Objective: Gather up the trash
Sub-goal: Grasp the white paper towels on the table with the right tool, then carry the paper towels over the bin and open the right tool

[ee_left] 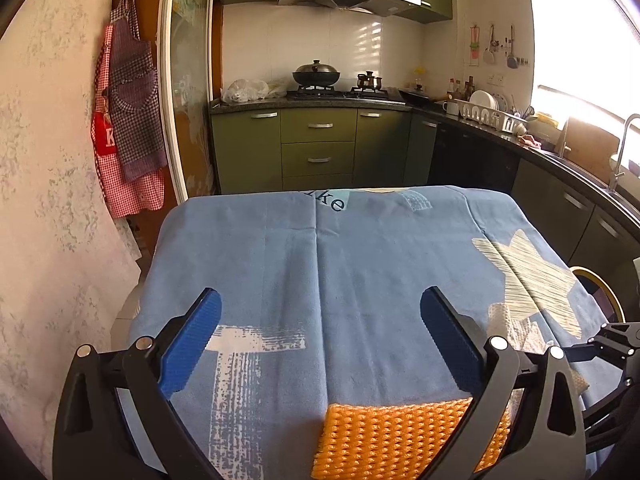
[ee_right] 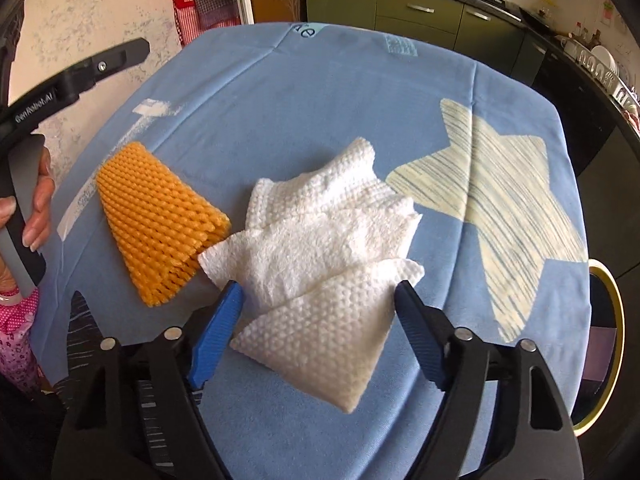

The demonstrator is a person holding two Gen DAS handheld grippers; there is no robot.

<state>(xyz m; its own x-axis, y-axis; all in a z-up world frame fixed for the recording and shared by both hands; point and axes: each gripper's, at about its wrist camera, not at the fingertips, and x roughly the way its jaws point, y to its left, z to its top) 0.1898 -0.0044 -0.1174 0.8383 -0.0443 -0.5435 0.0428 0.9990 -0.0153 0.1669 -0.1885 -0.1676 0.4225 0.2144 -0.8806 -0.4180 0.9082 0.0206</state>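
Note:
A crumpled white paper towel (ee_right: 320, 248) lies on the blue tablecloth (ee_right: 320, 92), with an orange foam net sleeve (ee_right: 160, 224) just left of it. My right gripper (ee_right: 319, 288) points down over the towel's near part. Its blue pads (ee_right: 218, 328) stand on either side of the towel without squeezing it, so it is open. My left gripper (ee_left: 320, 300) is wide open above the cloth with nothing between its fingertips. The orange net (ee_left: 400, 436) lies low between its finger bases, and the towel (ee_left: 508, 328) shows past its right finger.
A yellow-rimmed round bin (ee_right: 608, 360) stands below the table's right edge. A hand (ee_right: 40, 200) holds the left gripper's handle at the left. Green kitchen cabinets (ee_left: 318, 148) and a black counter run behind and to the right. Aprons (ee_left: 128, 120) hang on the left wall.

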